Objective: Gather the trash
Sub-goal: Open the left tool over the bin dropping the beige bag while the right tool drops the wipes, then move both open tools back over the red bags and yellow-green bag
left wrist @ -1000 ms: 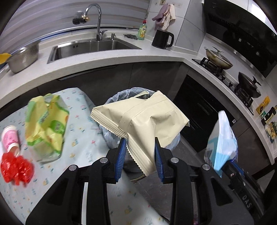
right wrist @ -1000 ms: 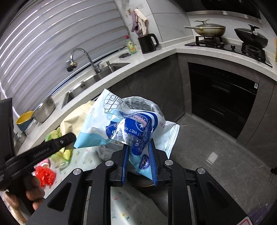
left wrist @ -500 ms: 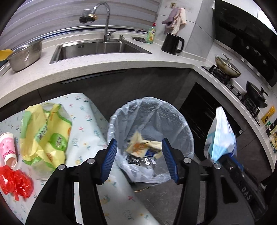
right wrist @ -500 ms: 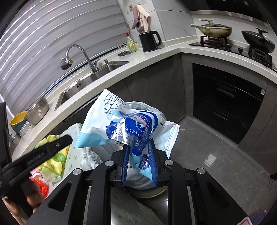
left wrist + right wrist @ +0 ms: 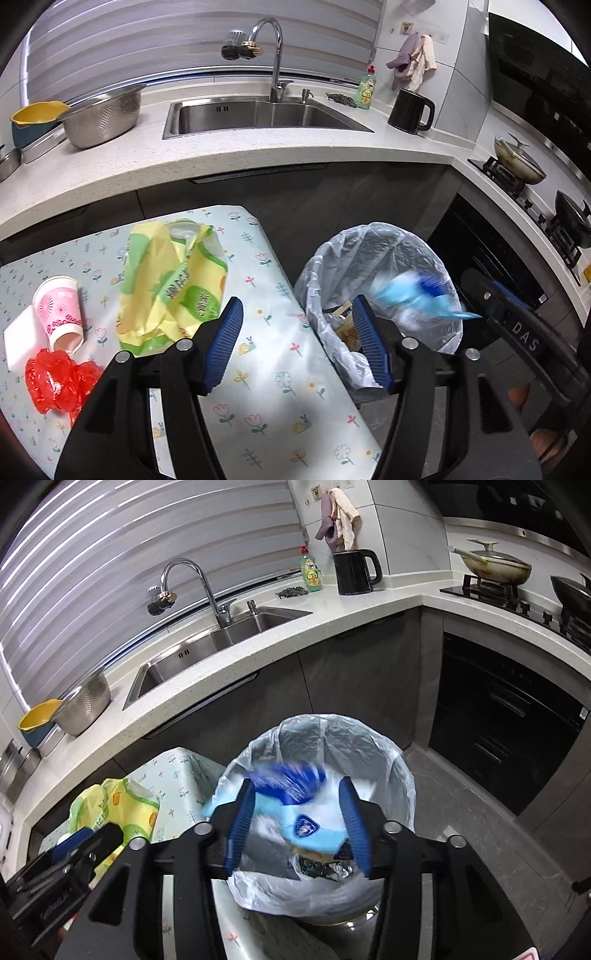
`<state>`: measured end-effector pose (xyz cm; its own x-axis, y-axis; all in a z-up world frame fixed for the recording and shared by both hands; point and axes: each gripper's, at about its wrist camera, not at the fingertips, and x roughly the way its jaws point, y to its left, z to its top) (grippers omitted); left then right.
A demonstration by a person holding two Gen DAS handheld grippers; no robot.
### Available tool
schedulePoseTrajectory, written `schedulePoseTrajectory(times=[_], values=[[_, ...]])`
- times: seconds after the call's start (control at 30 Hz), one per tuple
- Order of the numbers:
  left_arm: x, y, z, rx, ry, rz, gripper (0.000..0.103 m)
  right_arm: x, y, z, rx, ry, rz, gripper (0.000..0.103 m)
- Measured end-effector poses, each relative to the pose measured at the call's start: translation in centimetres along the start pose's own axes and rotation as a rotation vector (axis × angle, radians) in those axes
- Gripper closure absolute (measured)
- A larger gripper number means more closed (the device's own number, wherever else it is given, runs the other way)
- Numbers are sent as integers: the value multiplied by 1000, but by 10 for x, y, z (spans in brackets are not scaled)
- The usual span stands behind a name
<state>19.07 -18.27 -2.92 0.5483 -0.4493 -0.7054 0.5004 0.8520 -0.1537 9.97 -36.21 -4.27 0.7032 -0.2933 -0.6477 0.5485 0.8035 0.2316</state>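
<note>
Blue wrapper (image 5: pixel 291 797) — motion-blurred, unreadable

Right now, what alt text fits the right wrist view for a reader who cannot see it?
The right gripper, jaws opening, lets a blurred blue and white wet-wipe packet fall into the bag-lined trash bin below. To the left, a yellow-green bag lies on the floral-cloth table; behind are the counter and sink.

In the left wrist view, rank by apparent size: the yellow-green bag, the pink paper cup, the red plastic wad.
1. yellow-green bag, clearly largest.
2. red plastic wad and pink paper cup look alike; no ranking.
</note>
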Motion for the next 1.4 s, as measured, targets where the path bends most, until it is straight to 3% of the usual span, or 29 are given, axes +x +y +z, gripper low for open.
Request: schedulePoseTrajectory(times=[0.47, 0.97, 1.4], values=[[-36, 32, -11, -48, -37, 43, 36, -44, 44, -18, -62, -12, 63, 42], [-83, 85, -31, -117, -56, 98, 33, -74, 100, -49, -120, 25, 138, 41], [-112, 151, -68, -222, -35, 166, 32, -81, 151, -89, -178, 85, 192, 40]])
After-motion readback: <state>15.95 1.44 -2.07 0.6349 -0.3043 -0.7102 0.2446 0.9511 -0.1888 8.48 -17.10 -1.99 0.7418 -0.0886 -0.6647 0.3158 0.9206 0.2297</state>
